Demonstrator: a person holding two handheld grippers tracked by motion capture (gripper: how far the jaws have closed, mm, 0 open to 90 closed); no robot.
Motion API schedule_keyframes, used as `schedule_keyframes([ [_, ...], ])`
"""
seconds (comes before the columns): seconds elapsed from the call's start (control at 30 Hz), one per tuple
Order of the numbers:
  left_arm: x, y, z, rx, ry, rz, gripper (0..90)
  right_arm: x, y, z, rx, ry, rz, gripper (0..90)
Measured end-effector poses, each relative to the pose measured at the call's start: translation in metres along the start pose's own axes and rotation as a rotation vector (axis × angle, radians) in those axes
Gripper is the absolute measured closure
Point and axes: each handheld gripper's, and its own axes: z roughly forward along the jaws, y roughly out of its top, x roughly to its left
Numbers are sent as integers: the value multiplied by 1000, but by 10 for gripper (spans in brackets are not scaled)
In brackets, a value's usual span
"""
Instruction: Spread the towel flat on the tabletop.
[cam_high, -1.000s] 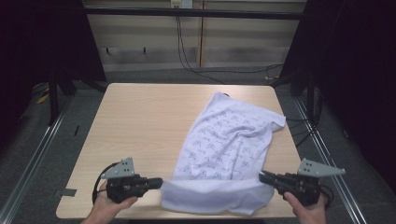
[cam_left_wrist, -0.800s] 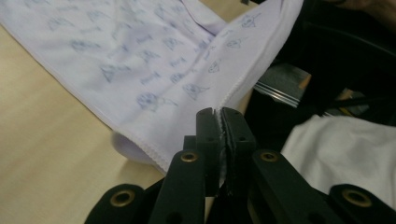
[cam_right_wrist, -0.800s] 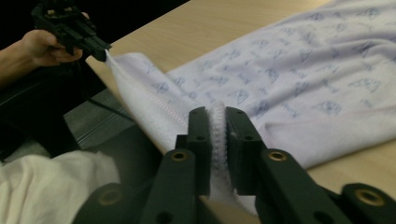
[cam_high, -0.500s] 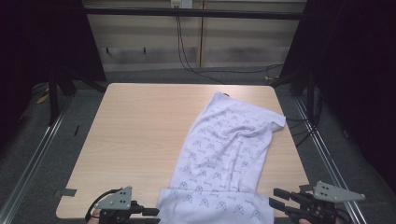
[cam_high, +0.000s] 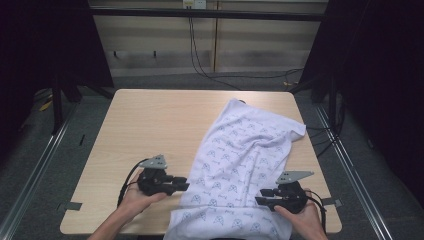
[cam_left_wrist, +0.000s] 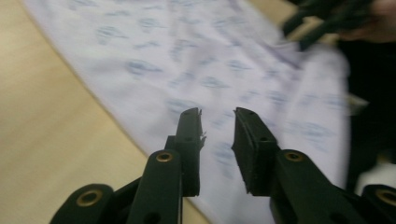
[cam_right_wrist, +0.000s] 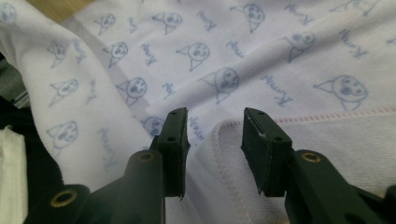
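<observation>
1. The left gripper (cam_high: 184, 184), a black two-jaw tool with a grey three-cornered plate on top, rests in the person's left hand (cam_high: 134, 197) near the table's front edge. Its jaws stand parted with nothing clamped between them, and they have just been closing a little after springing apart. They point toward the cloth's left border.
2. In the left gripper view the black jaws hang above the cloth's edge, where fabric meets bare wood; the picture is blurred, so I cannot tell whether a tip touches the fabric.
3. The right gripper (cam_high: 261, 201), the same black tool with a grey plate, sits in the right hand (cam_high: 300, 217) at the front right. Its jaws are likewise apart and have just been narrowing slightly.
4. In the right gripper view a stitched hem (cam_right_wrist: 261, 122) of the cloth runs across the gap between the pads, but the pads do not press on it.
5. The white knitted cloth printed with small blue cat faces (cam_high: 245, 160) lies rumpled, running diagonally from the far right of the table to the front edge, where it hangs over between the two grippers.
6. The light wooden table (cam_high: 150, 120) is bare on its left half.
7. Grey floor and black cables (cam_high: 210, 60) lie beyond the table.
</observation>
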Motion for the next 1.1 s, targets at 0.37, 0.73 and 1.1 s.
schedule_keyframes([
  [0.37,6,1,43,139,86,130,710,-1,-6,-1,23,-21,23,846],
  [0.73,0,-20,20,111,149,110,709,-3,-36,-63,-97,-125,94,854],
  [1.1,-10,-37,0,118,161,88,681,-1,-66,-92,-136,-219,147,723],
])
